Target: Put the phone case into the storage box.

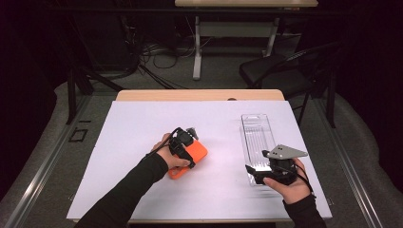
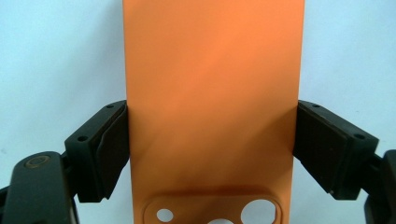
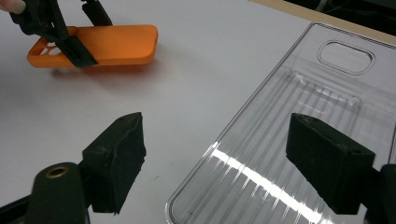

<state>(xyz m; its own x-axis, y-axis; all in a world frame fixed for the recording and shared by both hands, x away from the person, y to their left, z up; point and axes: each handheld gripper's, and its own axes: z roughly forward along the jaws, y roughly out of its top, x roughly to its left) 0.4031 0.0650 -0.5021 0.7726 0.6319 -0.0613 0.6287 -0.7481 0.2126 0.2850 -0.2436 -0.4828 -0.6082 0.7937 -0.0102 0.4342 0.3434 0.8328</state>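
Left gripper [image 1: 189, 148], closed on the long sides of an orange phone case [image 1: 191, 159], case flat on the white desk [image 1: 142, 128] near its centre. Right gripper [image 1: 254, 172], wide open and holding nothing, at the near end of a clear plastic tray [image 1: 256, 130] toward the desk's right edge, well apart from the case.

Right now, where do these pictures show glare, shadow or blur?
Right gripper view: a bright glare streak crosses the clear plastic tray, and a soft shadow lies under the orange phone case. Left gripper view: the case looks slightly soft. High view: the surroundings are dark.
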